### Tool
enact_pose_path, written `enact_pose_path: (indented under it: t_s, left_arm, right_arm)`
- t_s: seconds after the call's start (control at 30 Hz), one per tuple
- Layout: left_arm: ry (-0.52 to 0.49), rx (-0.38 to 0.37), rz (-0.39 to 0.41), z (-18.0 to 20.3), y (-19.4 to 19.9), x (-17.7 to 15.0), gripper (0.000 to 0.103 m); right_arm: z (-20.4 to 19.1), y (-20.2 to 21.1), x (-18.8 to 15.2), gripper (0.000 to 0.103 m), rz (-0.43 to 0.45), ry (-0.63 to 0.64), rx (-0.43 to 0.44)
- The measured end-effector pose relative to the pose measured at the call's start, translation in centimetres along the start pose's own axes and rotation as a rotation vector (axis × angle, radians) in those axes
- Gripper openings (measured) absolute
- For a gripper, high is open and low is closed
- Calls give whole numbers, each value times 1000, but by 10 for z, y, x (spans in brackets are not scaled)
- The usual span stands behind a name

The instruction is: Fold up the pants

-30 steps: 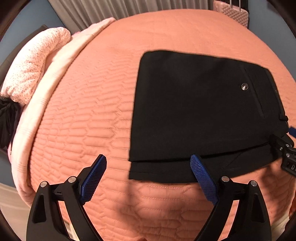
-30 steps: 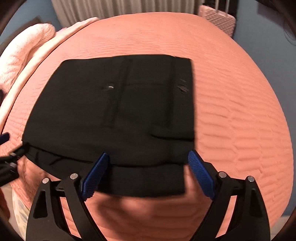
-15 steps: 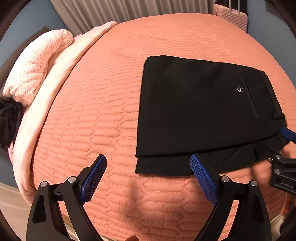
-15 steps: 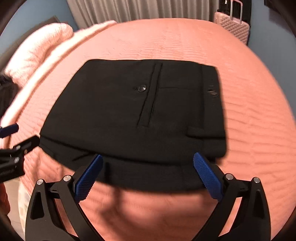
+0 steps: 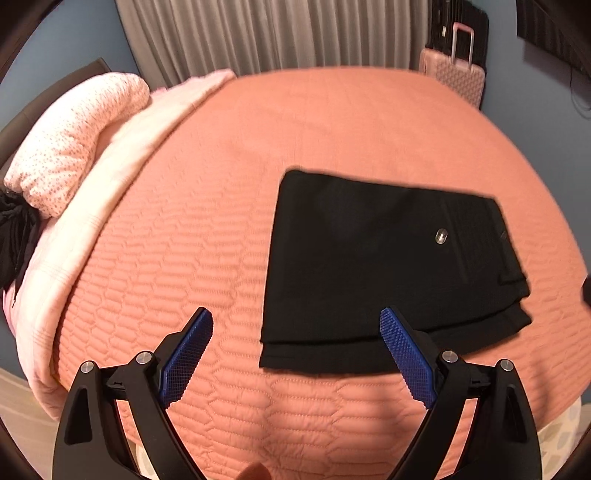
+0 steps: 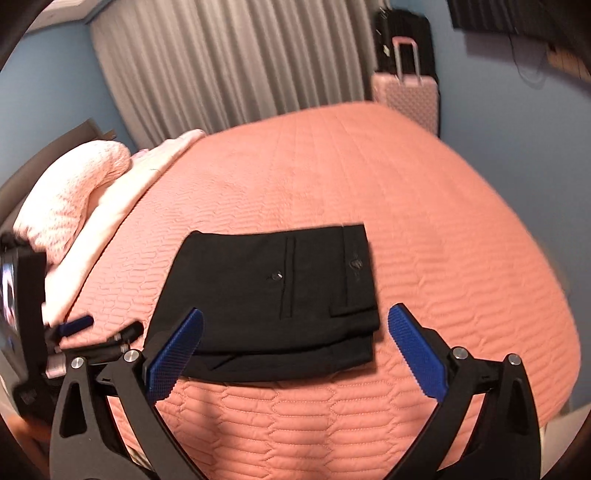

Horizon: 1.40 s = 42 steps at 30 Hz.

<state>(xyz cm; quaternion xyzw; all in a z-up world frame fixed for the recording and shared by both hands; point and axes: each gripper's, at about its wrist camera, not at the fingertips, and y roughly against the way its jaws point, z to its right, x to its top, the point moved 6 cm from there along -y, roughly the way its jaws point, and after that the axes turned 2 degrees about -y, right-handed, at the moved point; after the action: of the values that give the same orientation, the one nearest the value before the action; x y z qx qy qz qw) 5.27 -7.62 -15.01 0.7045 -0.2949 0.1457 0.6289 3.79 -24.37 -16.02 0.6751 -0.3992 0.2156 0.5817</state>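
The black pants (image 5: 373, 266) lie folded into a flat rectangle on the orange quilted bed (image 5: 221, 206), back pocket button facing up, a lower layer sticking out at the near edge. They also show in the right wrist view (image 6: 273, 299). My left gripper (image 5: 295, 354) is open and empty, held above the bed's near edge, just left of the pants. My right gripper (image 6: 293, 354) is open and empty, held above the pants' near edge. The left gripper (image 6: 96, 332) shows at the left of the right wrist view.
A pink pillow (image 5: 74, 140) and a pale pink blanket (image 5: 122, 166) lie along the bed's left side. A pink suitcase (image 5: 454, 74) stands behind the bed by grey curtains (image 5: 277, 33). Dark clothing (image 5: 14, 236) sits at the far left.
Both grippers have pulled back and up from the pants, which now look smaller and farther away. Both stay open and empty. The pants have not moved.
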Motion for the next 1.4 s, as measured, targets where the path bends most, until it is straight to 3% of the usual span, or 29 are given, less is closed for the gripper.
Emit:
enact_pose_path:
  t_s: [0.23,0.57,0.97,1.4]
  left_arm:
    - [38,-45,91,-3,44,15,92]
    - [-54,7,18,21,44,-8,93]
    - [9,-52,-38,11,34,-16,93]
    - [13,-58,-43,7,24,-8,93]
  right_arm:
    - [-15,20,6,98,58,25,7]
    - [-31,35,-13,98,44,62,-66]
    - [-31,18,-15,98,-8,42,-63]
    - [-33,6,-12,98,-30,37,-50]
